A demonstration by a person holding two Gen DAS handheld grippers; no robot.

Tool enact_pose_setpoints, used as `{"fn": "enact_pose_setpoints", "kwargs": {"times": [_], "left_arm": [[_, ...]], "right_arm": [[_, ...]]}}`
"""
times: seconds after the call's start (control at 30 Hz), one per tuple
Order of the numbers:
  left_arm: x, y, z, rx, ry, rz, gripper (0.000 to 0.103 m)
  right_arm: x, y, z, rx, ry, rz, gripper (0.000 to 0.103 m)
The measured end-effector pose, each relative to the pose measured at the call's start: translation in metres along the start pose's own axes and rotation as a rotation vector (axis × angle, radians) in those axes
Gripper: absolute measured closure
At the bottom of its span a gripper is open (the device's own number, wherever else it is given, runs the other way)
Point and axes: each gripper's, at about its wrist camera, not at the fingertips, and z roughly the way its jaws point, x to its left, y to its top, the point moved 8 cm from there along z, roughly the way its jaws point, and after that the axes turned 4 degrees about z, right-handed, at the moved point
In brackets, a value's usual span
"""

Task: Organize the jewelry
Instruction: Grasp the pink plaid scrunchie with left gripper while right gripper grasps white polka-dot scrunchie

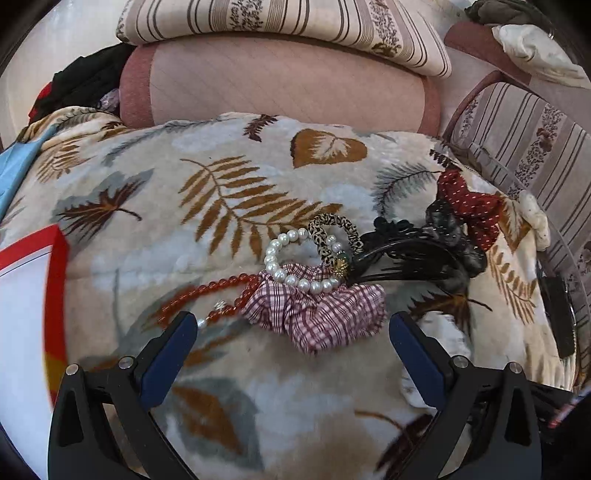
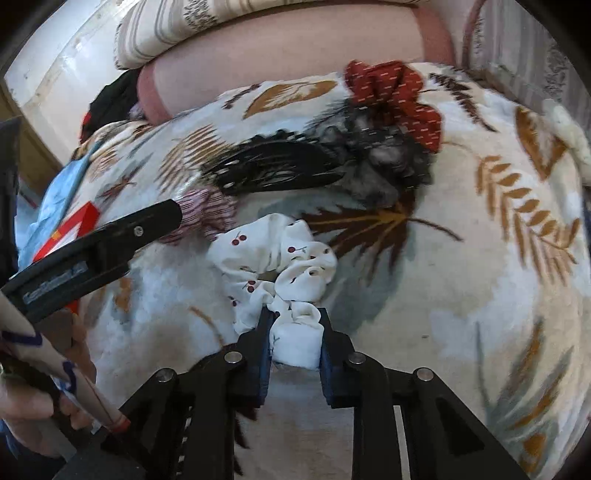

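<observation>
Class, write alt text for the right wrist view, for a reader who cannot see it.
The right gripper is shut on a white scrunchie with a red cherry print, on a leaf-patterned blanket. Behind it lie a black hair clip, a dark scrunchie and a red dotted scrunchie. The left gripper's finger reaches in from the left toward a plaid scrunchie.

Leaf-patterned plush blanket point(image 1: 236, 177) covering the bed, pink bolster point(image 1: 280, 88) along its far edge, striped floral pillow point(image 1: 288, 22) on top, pale wall point(image 2: 55, 74) behind
</observation>
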Motion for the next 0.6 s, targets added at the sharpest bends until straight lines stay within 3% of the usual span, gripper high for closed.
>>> {"fn": "enact_pose_setpoints", "kwargs": {"times": [0.03,0.17,0.27,0.43,0.6], "left_arm": [[0.000,-0.001,0.003,-0.002,-0.001,0.004,0.006],[-0.005,-0.011,0.021,0.043,-0.015,0.043,0.065],[-0.004,-0.010,0.016,0.014,-0.026,0.042,0.080],[-0.010,-0.003,-0.016,-0.042,-0.092,0.041,0.084],[-0.024,0.015,-0.072,-0.211,-0.141,0.081,0.084]], "right_arm": [[-0.002,0.001,-0.001,-0.005,-0.003,0.002,0.080],[-0.004,0.003,-0.001,0.000,0.017,0.023,0.080],[-0.002,0.008,0.001,-0.006,0.028,0.031,0.080],[-0.003,0.012,-0.010,-0.044,0.050,0.047,0.080],[-0.001,0.025,-0.048,-0.205,0.070,0.030,0.080]]}}
